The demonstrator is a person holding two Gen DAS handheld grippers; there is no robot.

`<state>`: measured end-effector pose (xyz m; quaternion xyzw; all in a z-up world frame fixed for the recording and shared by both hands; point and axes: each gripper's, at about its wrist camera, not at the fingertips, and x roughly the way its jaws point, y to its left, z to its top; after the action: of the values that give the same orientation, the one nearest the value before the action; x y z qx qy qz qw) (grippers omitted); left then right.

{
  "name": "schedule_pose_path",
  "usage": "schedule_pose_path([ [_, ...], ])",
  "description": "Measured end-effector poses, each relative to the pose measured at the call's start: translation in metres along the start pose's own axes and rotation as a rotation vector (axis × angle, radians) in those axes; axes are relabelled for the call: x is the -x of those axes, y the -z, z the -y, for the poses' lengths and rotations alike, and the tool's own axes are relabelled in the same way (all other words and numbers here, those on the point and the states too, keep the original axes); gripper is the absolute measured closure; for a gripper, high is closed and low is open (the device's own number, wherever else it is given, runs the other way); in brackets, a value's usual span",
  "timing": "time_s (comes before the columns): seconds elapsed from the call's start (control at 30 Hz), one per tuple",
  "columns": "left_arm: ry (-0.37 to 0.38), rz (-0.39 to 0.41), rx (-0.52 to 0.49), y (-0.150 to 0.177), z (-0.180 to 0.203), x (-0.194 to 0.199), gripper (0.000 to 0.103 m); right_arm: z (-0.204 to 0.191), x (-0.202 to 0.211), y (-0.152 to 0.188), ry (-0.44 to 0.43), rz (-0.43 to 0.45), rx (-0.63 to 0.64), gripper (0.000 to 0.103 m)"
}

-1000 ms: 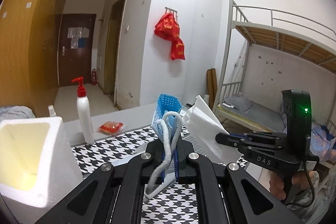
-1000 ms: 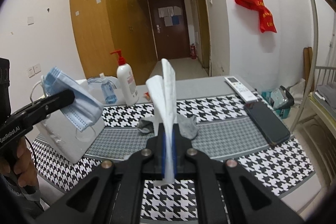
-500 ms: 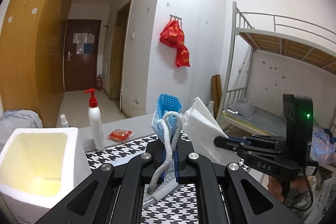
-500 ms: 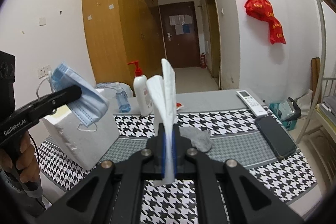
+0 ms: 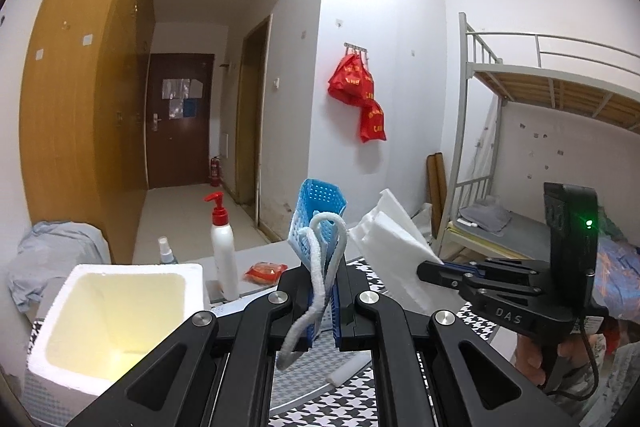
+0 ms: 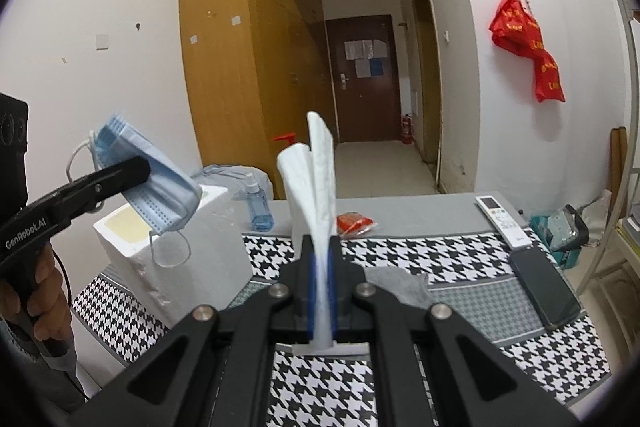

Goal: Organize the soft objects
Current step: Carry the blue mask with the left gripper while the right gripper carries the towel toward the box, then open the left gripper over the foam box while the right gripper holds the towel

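Note:
My left gripper (image 5: 322, 301) is shut on a blue face mask (image 5: 316, 215) whose white ear loop hangs down over the jaws. The same mask (image 6: 156, 183) shows in the right wrist view, held in the air above the white foam box (image 6: 168, 247). My right gripper (image 6: 320, 291) is shut on a folded white tissue (image 6: 316, 179) that stands upright. In the left wrist view this tissue (image 5: 392, 239) sticks out of the right gripper (image 5: 430, 269), close to the right of the mask. A grey cloth (image 6: 400, 281) lies on the houndstooth table mat (image 6: 460, 359).
The open foam box (image 5: 112, 311) sits left of the left gripper. A pump bottle (image 5: 222, 247), a small spray bottle (image 6: 256, 207) and a red packet (image 6: 354, 223) stand behind. A remote (image 6: 502, 221) and a phone (image 6: 544, 287) lie at the table's right. A bunk bed (image 5: 520, 147) stands beyond.
Both grippers have risen with the mask and tissue still clamped. The foam box's opening has come further into the left wrist view, and the mask now hangs over the box.

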<state>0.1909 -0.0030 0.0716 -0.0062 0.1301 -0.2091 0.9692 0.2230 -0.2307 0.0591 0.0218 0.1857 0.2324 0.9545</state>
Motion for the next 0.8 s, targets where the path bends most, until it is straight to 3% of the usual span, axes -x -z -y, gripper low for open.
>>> schedule_pose_path([
  [0.8,-0.160,0.059,0.039,-0.010,-0.058,0.040,0.097,-0.058,-0.039,-0.017,-0.162,-0.013,0.060,0.096],
])
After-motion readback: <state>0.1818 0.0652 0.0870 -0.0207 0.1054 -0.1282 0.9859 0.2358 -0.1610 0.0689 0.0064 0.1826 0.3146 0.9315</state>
